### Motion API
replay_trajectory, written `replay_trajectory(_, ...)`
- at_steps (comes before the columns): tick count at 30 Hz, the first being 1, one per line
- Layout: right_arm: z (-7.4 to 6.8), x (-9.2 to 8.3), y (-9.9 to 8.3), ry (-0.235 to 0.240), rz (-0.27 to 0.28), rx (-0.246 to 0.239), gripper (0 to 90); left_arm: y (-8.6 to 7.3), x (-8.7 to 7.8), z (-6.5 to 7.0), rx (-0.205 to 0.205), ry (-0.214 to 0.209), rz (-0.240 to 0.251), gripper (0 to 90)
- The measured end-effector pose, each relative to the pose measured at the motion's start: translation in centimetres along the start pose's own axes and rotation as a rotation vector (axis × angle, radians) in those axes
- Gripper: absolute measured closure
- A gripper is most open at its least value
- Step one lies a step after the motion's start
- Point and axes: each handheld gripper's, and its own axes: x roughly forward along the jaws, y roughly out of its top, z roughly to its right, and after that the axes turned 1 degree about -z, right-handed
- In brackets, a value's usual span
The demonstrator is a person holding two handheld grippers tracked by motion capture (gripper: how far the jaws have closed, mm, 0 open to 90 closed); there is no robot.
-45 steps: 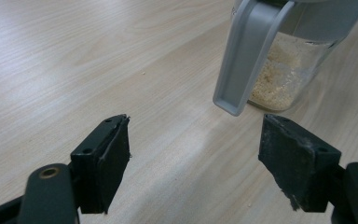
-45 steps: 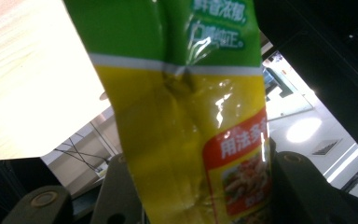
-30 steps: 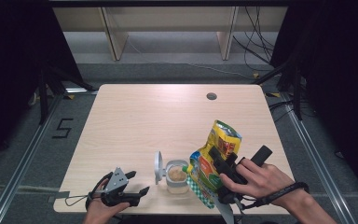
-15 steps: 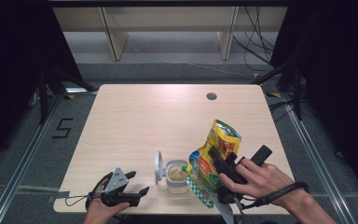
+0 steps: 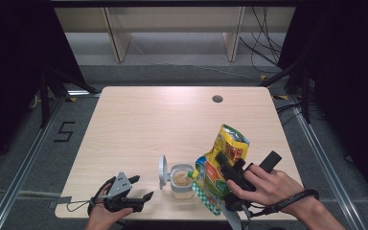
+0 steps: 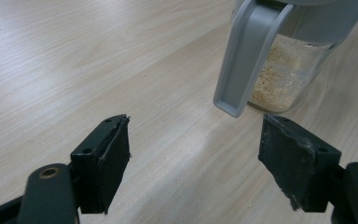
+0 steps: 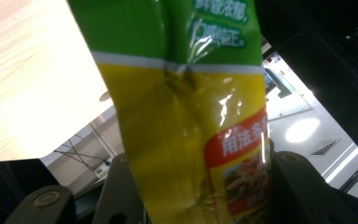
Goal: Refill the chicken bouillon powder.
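Observation:
A clear glass jar with beige granules stands near the table's front edge, its grey flip lid hinged open to the left. My right gripper is shut on a yellow and green seasoning bag, held tilted with its lower end over the jar's mouth. In the right gripper view the bag stands between both jaws. My left gripper lies open on the table left of the jar. The left gripper view has the jar and its hanging lid just beyond the spread jaws.
The light wooden table has a round cable hole at the back right. Dark floor with rails surrounds it, and a wooden shelf frame stands behind.

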Motion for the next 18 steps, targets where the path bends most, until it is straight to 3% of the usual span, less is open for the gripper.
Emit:
replay_trajectory(1,-0.03,-0.06,0.05,0.001,0.001,0.007,62.7,0.01,-0.03,-0.08,0.012,0.003,-0.015,24.1)
replay_trajectory(3,0.04,-0.14,0.15,0.004,0.002,-0.01,62.7,-0.01,0.04,0.11,-0.016,-0.003,-0.007,24.1)
replay_trajectory(5,-0.01,-0.15,0.26,0.006,0.006,-0.011,62.8,0.0,0.03,-0.09,0.015,0.007,-0.013,24.2)
replay_trajectory(6,-0.15,-0.14,0.34,0.002,0.009,0.005,62.8,-0.06,0.11,0.02,-0.006,0.009,-0.01,24.2)
replay_trajectory(8,-0.18,-0.14,0.35,0.002,0.007,0.002,62.8,-0.06,0.11,0.04,-0.006,0.007,-0.009,24.2)
replay_trajectory(9,-0.19,-0.14,0.34,0.003,0.006,0.002,62.8,-0.06,0.19,0.25,-0.032,-0.005,0.011,24.2)
replay_trajectory(11,-0.17,-0.17,0.31,0.005,0.006,0.004,62.8,0.01,0.08,0.14,0.001,-0.004,0.001,24.1)
replay_trajectory(15,-0.04,-0.26,0.34,0.003,0.003,-0.006,62.8,-0.08,0.2,0.29,-0.024,-0.003,0.01,24.2)
replay_trajectory(18,-0.06,-0.27,0.43,0.003,0.005,-0.004,62.9,-0.05,0.16,0.16,0.002,0.001,0.014,24.2)
